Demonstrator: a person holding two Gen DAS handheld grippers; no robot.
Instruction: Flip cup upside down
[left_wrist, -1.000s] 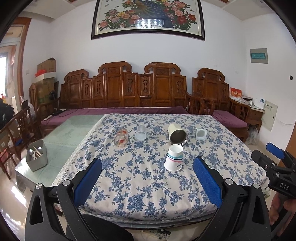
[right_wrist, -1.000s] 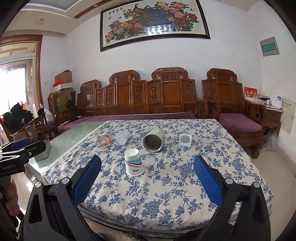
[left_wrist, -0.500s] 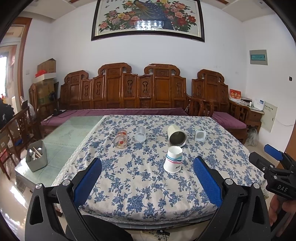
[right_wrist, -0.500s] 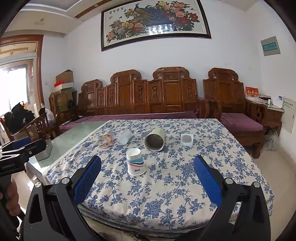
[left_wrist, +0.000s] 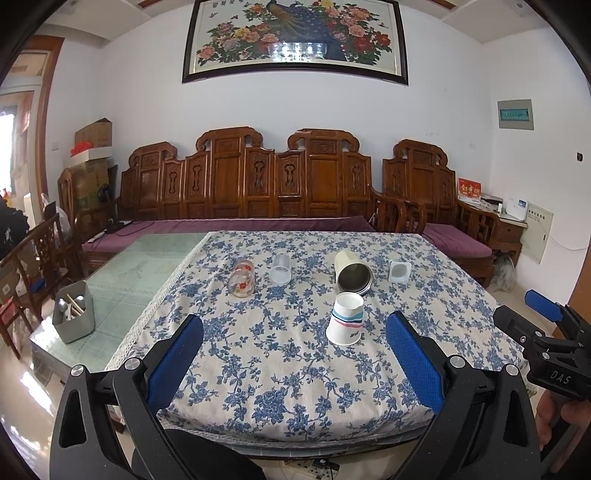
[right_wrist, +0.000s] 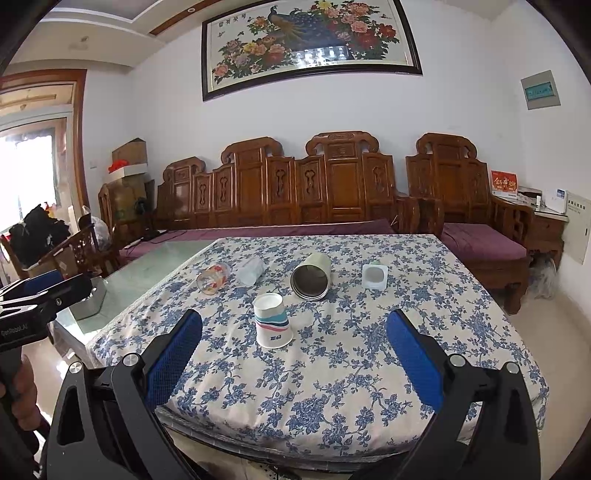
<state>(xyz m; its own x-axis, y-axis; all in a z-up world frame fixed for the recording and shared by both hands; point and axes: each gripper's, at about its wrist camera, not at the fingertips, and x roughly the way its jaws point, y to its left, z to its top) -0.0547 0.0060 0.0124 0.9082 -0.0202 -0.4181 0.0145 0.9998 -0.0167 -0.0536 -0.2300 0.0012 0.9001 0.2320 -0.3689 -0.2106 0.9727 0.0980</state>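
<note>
White walls all round; framed peacock painting (left_wrist: 295, 38) at twelve o'clock above carved wooden bench (left_wrist: 280, 184) with purple cushions; bright doorway (right_wrist: 29, 166) at nine o'clock; pale glossy floor

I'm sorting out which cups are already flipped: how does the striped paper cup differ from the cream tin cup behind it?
The striped paper cup stands mouth down on the floral tablecloth; the cream tin cup lies on its side, dark opening toward the cameras. The paper cup is white with teal and pink bands; the tin cup is plain cream with a metal rim. The tin cup looks wider. Both sit untouched, clear of either claw.
</note>
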